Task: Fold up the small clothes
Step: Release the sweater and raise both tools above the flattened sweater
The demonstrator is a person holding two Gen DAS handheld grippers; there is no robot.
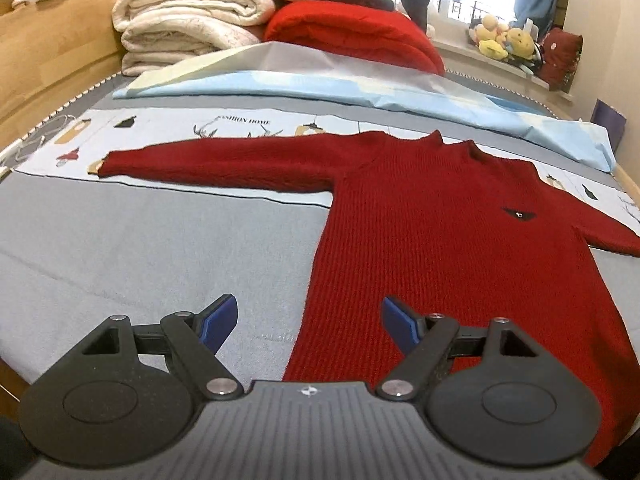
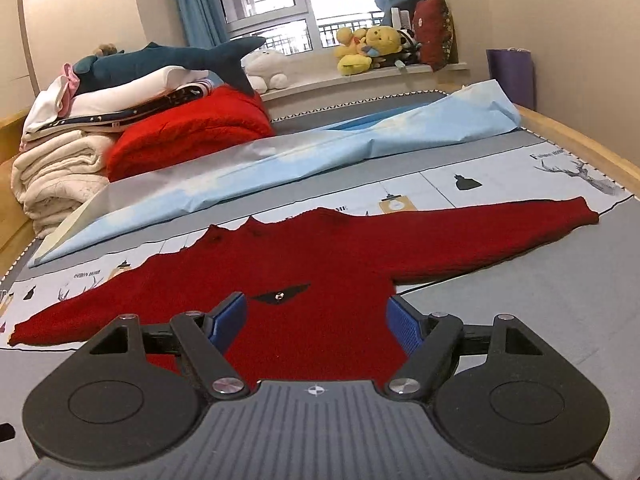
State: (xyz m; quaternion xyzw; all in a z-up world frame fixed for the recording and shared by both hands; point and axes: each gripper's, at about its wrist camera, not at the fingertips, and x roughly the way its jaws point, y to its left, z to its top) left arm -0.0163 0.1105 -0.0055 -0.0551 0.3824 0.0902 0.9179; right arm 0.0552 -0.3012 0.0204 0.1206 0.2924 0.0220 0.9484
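A small dark red knit sweater (image 1: 448, 240) lies flat and face up on the grey bed cover (image 1: 140, 248), both sleeves spread out sideways, a black badge on its chest. My left gripper (image 1: 308, 316) hovers open above the sweater's left bottom edge, nothing between its blue pads. In the right wrist view the same sweater (image 2: 320, 264) spreads across the bed. My right gripper (image 2: 316, 316) hangs open above the sweater's body, near the armpit of the right sleeve, with nothing held.
Folded white blankets (image 1: 180, 20) and a bright red blanket (image 1: 360, 36) are stacked at the head of the bed. A light blue sheet (image 2: 320, 148) lies crumpled behind the sweater. Plush toys (image 2: 372, 48) sit on the windowsill. Wooden bed rails (image 1: 40, 60) border both sides.
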